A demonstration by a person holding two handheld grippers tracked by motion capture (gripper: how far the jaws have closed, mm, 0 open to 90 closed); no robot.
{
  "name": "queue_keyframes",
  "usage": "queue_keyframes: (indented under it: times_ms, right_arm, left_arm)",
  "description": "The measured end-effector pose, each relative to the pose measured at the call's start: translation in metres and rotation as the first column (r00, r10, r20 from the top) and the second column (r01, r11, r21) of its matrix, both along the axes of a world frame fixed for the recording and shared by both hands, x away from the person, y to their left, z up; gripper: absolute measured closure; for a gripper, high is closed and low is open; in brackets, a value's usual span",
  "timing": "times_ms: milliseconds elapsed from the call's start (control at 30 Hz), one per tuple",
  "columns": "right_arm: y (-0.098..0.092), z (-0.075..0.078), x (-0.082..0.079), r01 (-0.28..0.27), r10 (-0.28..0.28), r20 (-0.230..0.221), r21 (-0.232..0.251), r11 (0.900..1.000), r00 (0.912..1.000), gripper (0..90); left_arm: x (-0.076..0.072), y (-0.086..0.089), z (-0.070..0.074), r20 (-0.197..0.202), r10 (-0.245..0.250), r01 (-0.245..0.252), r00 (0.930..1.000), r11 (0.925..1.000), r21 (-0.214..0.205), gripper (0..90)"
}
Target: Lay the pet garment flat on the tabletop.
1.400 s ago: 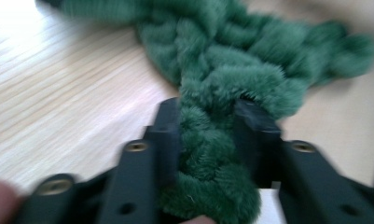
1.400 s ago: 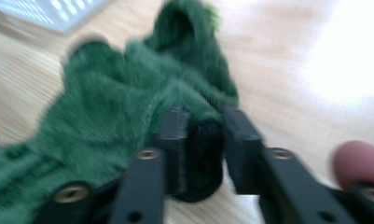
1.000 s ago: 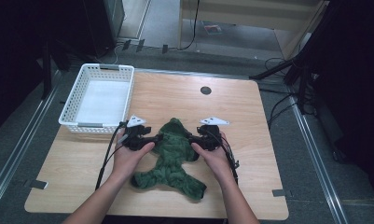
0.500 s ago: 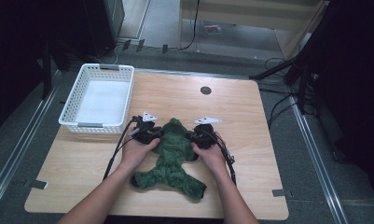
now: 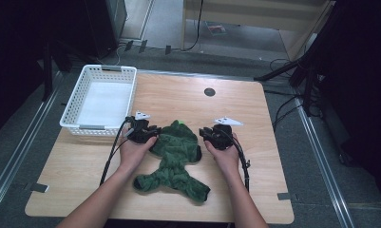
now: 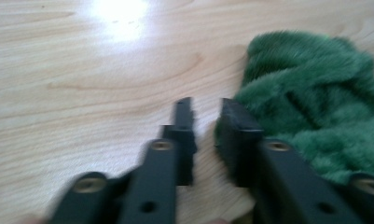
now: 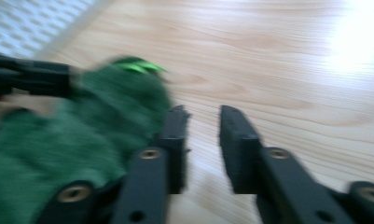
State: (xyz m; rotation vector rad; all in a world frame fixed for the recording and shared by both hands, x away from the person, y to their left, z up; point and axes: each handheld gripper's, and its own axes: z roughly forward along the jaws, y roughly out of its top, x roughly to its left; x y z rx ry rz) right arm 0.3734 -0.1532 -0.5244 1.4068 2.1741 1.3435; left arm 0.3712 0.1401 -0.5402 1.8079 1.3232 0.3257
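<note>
A green plush toy (image 5: 176, 152) lies flat on the wooden table (image 5: 178, 97), its legs pointing toward the front edge. My left gripper (image 5: 151, 132) rests at the toy's upper left side. In the left gripper view it (image 6: 205, 105) is open with a narrow gap and bare wood between the jaws, and the plush (image 6: 315, 116) touches the outside of its right jaw. My right gripper (image 5: 206, 135) sits at the toy's upper right side. In the right gripper view it (image 7: 203, 112) is open and holds nothing, with the plush (image 7: 82, 140) against its left jaw.
A white slatted basket (image 5: 95, 127) stands at the table's back left, just behind my left hand, and its rim (image 7: 31, 18) appears in the right gripper view. A dark round hole (image 5: 209, 91) marks the table's far middle. Cables trail back from both grippers.
Both grippers closed in on the plush's upper part half a second ago and have since drawn slightly outward. The toy's arms now lie tucked nearer its body.
</note>
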Motion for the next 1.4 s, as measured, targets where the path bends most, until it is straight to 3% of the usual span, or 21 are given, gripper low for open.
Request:
queue_keyframes:
  times_ms: [33, 100, 167, 233, 300, 333, 367, 400, 500, 600, 667, 733, 767, 867, 933, 1000, 1167, 1200, 1333, 1367, 1400]
  right_arm:
    - [0.001, 0.001, 0.000, -0.029, 0.029, 0.003, 0.026, 0.9992, 0.9996, 63.6]
    - [0.009, 0.002, -0.001, -0.076, 0.075, 0.013, 0.026, 0.9968, 0.9971, 53.6]
    - [0.020, -0.001, 0.001, -0.091, 0.091, -0.011, -0.025, 0.9955, 0.9958, 45.7]
    - [0.029, -0.007, 0.005, -0.080, 0.076, -0.053, -0.089, 0.9928, 0.9957, 44.7]
    - [0.035, -0.015, 0.009, -0.057, 0.047, -0.080, -0.136, 0.9890, 0.9957, 56.0]
    - [0.035, -0.015, 0.009, -0.057, 0.047, -0.080, -0.136, 0.9890, 0.9957, 56.0]
    - [0.036, -0.017, 0.009, -0.053, 0.042, -0.068, -0.160, 0.9858, 0.9968, 80.5]
    - [0.036, -0.017, 0.008, -0.044, 0.035, -0.053, -0.181, 0.9824, 0.9980, 86.7]
    - [0.031, -0.016, 0.007, -0.021, 0.016, -0.027, -0.191, 0.9815, 0.9995, 90.0]
    - [0.025, -0.017, 0.008, 0.004, -0.009, -0.027, -0.189, 0.9820, 0.9996, 90.0]
    - [0.021, -0.019, 0.008, -0.020, 0.013, -0.047, -0.159, 0.9871, 0.9988, 77.7]
    - [0.018, -0.015, 0.006, -0.037, 0.031, -0.046, -0.124, 0.9916, 0.9984, 64.2]
    - [0.016, -0.010, 0.004, -0.046, 0.043, -0.033, -0.095, 0.9944, 0.9985, 61.8]
    - [0.009, 0.002, 0.005, -0.016, 0.016, -0.002, 0.010, 0.9998, 0.9999, 61.1]
    - [0.008, 0.006, 0.009, 0.022, -0.022, 0.002, 0.066, 0.9976, 0.9998, 62.2]
    - [0.012, 0.006, 0.015, 0.055, -0.053, -0.024, 0.082, 0.9951, 0.9983, 63.1]
    - [0.027, -0.008, 0.021, 0.044, -0.041, -0.088, 0.029, 0.9986, 0.9953, 64.4]
    - [0.031, -0.014, 0.019, 0.023, -0.025, -0.112, -0.020, 0.9995, 0.9934, 65.8]
    - [0.032, -0.017, 0.016, -0.003, -0.003, -0.120, -0.047, 0.9989, 0.9928, 73.3]
    - [0.031, -0.018, 0.014, -0.001, -0.010, -0.104, -0.103, 0.9946, 0.9945, 82.1]
    - [0.031, -0.018, 0.014, -0.002, -0.009, -0.101, -0.110, 0.9939, 0.9948, 86.1]
  left_arm:
    - [0.000, -0.001, 0.001, 0.014, -0.003, 0.003, 0.9999, 1.0000, -0.009, 62.6]
    - [0.001, -0.007, 0.003, 0.019, -0.024, 0.024, 0.9995, 0.9997, 0.004, 53.4]
    - [0.005, -0.013, 0.002, -0.003, -0.034, 0.034, 0.9994, 0.9988, 0.034, 47.5]
    - [0.009, -0.019, -0.002, -0.029, -0.042, 0.045, 0.9987, 0.9943, 0.097, 47.9]
    - [0.011, -0.020, -0.003, -0.018, -0.032, 0.034, 0.9993, 0.9912, 0.128, 58.7]
    - [0.011, -0.020, -0.003, -0.018, -0.032, 0.034, 0.9993, 0.9912, 0.128, 66.6]
    - [0.009, -0.020, -0.002, -0.002, -0.046, 0.046, 0.9989, 0.9896, 0.136, 76.6]
    - [0.009, -0.019, -0.001, 0.011, -0.053, 0.051, 0.9985, 0.9860, 0.159, 83.9]
    - [0.007, -0.017, -0.001, 0.026, -0.073, 0.066, 0.9970, 0.9773, 0.201, 90.0]
    - [0.007, -0.016, -0.003, 0.017, -0.071, 0.067, 0.9973, 0.9800, 0.188, 89.6]
    - [0.006, -0.013, -0.004, 0.016, -0.048, 0.044, 0.9987, 0.9838, 0.174, 80.1]
    - [0.005, -0.007, -0.001, 0.020, -0.049, 0.046, 0.9986, 0.9935, 0.103, 69.5]
    - [0.005, -0.005, 0.001, 0.025, -0.043, 0.040, 0.9988, 0.9947, 0.095, 66.5]
    - [0.009, -0.001, 0.006, 0.031, 0.015, -0.015, 0.9994, 0.9999, 0.008, 62.9]
    - [0.012, -0.005, 0.007, 0.031, 0.020, -0.020, 0.9993, 0.9998, 0.005, 62.0]
    - [0.014, -0.014, 0.004, 0.020, 0.001, -0.001, 0.9998, 1.0000, 0.009, 58.6]
    - [0.019, -0.017, -0.003, -0.033, 0.018, -0.018, 0.9993, 0.9998, -0.011, 55.5]
    - [0.018, -0.017, -0.005, -0.050, 0.009, -0.009, 0.9987, 1.0000, 0.003, 58.0]
    - [0.014, -0.019, -0.006, -0.039, -0.029, 0.031, 0.9988, 0.9987, 0.042, 73.8]
    - [0.012, -0.022, -0.006, -0.033, -0.039, 0.042, 0.9987, 0.9971, 0.064, 81.6]
    - [0.012, -0.023, -0.007, -0.031, -0.046, 0.048, 0.9985, 0.9966, 0.067, 86.6]
